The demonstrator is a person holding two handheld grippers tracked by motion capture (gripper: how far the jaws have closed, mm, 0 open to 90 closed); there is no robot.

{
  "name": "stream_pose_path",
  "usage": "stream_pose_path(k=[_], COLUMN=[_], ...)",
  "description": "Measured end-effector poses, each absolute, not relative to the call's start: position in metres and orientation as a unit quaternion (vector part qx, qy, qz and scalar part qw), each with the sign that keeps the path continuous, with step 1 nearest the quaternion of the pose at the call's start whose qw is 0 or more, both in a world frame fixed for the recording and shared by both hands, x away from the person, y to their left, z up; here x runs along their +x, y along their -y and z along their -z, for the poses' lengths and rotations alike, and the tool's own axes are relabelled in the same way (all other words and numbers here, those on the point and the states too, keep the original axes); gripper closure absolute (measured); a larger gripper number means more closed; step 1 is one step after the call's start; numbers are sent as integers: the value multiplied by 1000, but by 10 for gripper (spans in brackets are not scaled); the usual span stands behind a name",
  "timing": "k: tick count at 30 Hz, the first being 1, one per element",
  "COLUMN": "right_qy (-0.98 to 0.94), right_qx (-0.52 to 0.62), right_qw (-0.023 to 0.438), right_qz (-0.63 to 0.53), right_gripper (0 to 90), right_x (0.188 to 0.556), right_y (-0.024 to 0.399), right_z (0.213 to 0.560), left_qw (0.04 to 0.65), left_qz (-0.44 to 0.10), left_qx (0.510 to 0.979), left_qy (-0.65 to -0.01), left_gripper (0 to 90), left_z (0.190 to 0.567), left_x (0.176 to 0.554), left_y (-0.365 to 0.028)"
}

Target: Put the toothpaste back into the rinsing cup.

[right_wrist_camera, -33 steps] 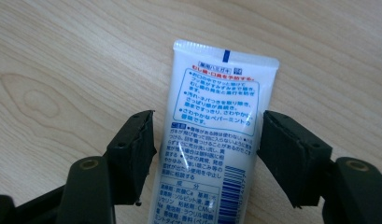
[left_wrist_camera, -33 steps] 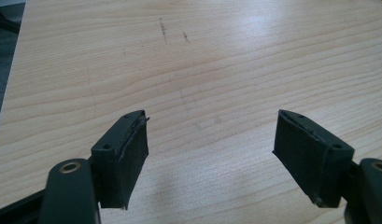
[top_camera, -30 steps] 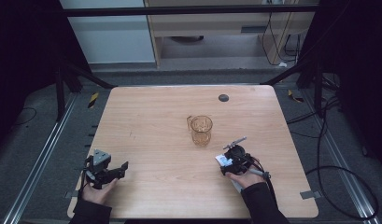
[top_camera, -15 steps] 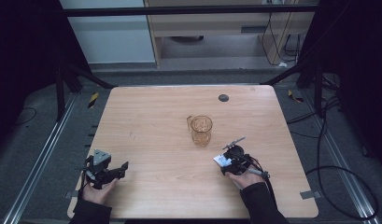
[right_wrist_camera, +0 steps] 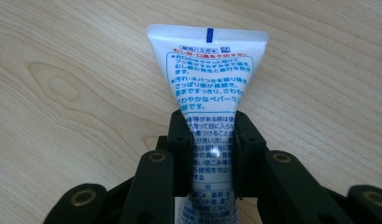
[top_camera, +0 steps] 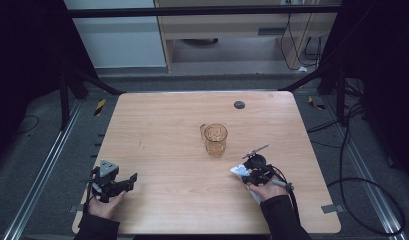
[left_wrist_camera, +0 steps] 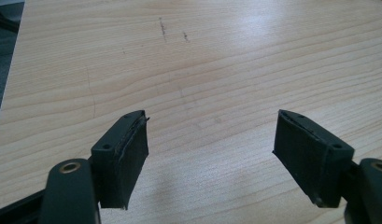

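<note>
White toothpaste tube (right_wrist_camera: 209, 88), w/ blue & red print plus a blue mark at its crimped end, showing between the black right gripper (right_wrist_camera: 211, 154) jaws. Pale wood-grain table (left_wrist_camera: 226, 70) w/ faint dark scuffs lying beyond the black left gripper (left_wrist_camera: 212, 154). Amber-tinted clear mug (top_camera: 215, 139) glowing ahead of the right gripper.

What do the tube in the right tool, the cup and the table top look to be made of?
The tube: soft plastic, slightly glossy and white, with printed text and a flat crimped end; it looks pinched where the right tool grips it. The cup: clear amber-tinted glass or hard plastic, since the table shows through it; which one is unclear. The table top: light wood or wood-look laminate with visible grain and a soft sheen.
</note>
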State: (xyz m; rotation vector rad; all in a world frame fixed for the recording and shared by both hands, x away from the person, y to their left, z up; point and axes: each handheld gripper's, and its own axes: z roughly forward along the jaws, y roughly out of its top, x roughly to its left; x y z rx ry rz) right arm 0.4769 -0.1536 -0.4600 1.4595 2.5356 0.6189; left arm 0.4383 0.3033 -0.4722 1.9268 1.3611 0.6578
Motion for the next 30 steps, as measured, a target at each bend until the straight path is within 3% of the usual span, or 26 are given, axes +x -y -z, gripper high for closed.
stream_pose_path(k=[12, 30], right_qy=[-805, -678], right_qx=[473, 438], right_qw=[116, 230], right_qz=[-338, -544], right_gripper=[733, 730], right_x=[466, 461], right_y=[164, 147], right_z=[419, 363], left_qw=[339, 339], left_qz=[-253, -254], left_qx=[741, 740], left_qy=[-522, -522], left_gripper=[249, 249], left_z=[472, 472], left_x=[438, 438], left_y=[-303, -303])
